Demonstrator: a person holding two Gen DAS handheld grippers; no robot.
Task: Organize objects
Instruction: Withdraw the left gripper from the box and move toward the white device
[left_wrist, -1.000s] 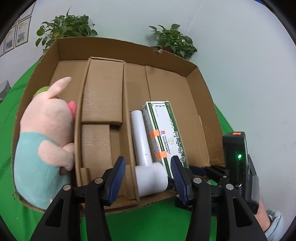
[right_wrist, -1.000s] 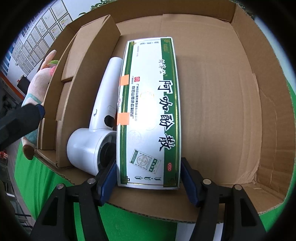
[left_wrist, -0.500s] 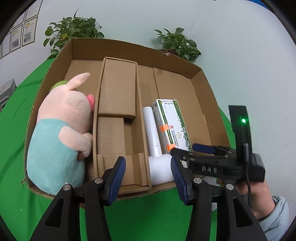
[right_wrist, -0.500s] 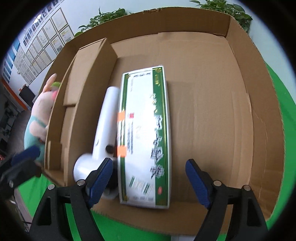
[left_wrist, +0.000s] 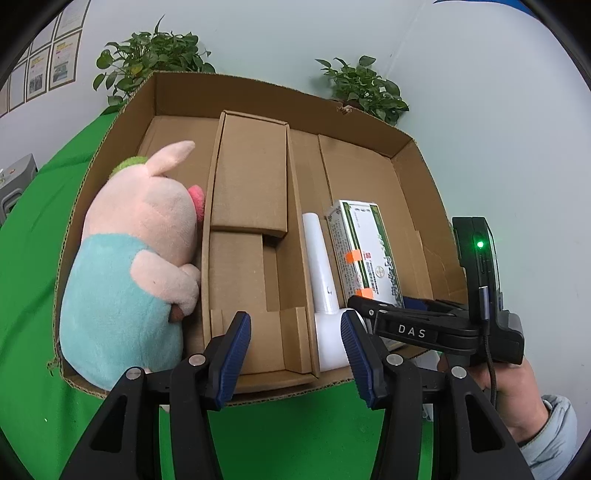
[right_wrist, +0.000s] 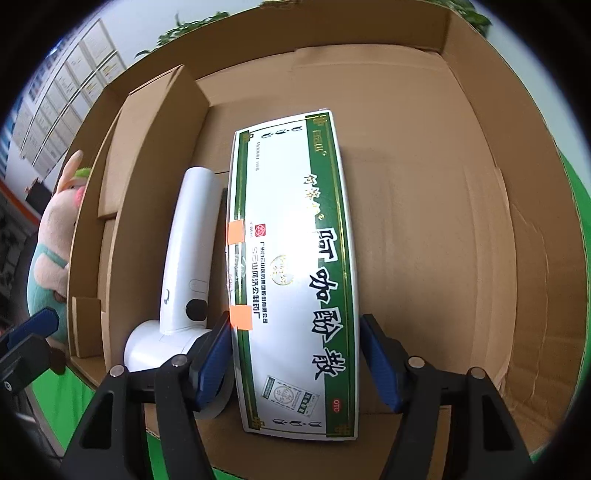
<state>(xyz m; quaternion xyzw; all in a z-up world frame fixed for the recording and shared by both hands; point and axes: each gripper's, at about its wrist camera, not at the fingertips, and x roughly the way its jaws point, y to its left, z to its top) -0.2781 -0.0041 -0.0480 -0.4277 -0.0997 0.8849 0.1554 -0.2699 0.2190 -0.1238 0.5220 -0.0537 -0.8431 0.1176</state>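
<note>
Right gripper (right_wrist: 295, 354): my jaws stand apart around the medicine box (right_wrist: 295, 266), which lies in the cardboard box (right_wrist: 480, 221).
Handling: I judge it light, stiff, smooth; take its long sides.
Left gripper (left_wrist: 295, 350): jaws apart, empty.

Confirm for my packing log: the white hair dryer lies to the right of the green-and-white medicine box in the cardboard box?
No. In the right wrist view the white hair dryer lies left of the green-and-white medicine box, inside the cardboard box.
</note>
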